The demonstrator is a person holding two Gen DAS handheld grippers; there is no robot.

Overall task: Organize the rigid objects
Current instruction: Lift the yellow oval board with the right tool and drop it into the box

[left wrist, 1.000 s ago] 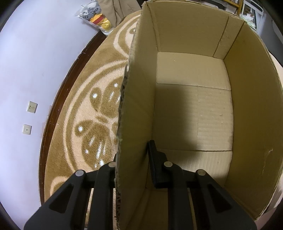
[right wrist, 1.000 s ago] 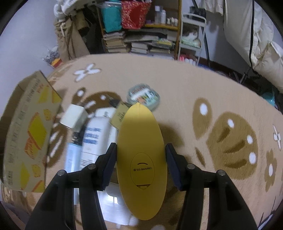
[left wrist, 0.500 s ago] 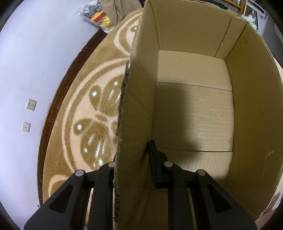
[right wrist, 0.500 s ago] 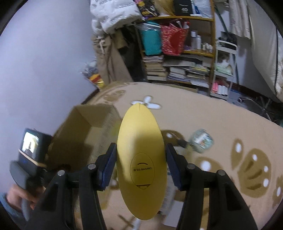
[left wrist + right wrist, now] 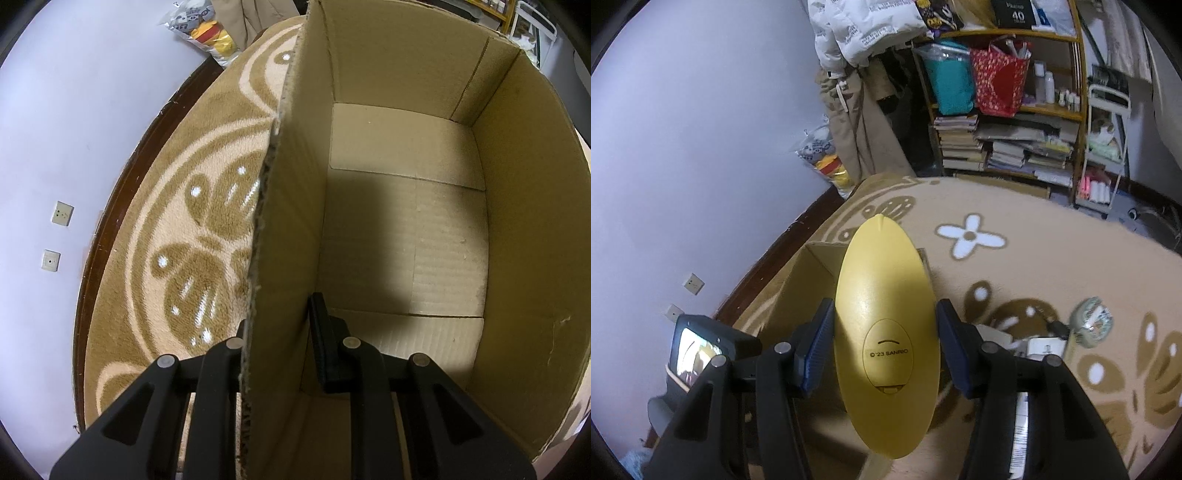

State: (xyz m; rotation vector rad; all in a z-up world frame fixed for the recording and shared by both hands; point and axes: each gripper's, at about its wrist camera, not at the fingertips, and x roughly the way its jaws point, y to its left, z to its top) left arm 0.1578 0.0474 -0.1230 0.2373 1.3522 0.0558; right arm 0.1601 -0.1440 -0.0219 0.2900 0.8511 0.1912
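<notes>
Cardboard box (image 5: 406, 221) apparently empty; left gripper (image 5: 280, 325) clamps its wall.

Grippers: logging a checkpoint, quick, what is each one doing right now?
Left gripper: shut on the cardboard box wall.
Right gripper: shut on the yellow oval object.

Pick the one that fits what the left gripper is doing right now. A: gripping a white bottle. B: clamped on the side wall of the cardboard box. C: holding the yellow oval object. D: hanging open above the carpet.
B: in the left wrist view the left gripper has one finger outside and one inside the cardboard box, shut on its side wall; the yellow oval object sits in the right gripper.
</notes>
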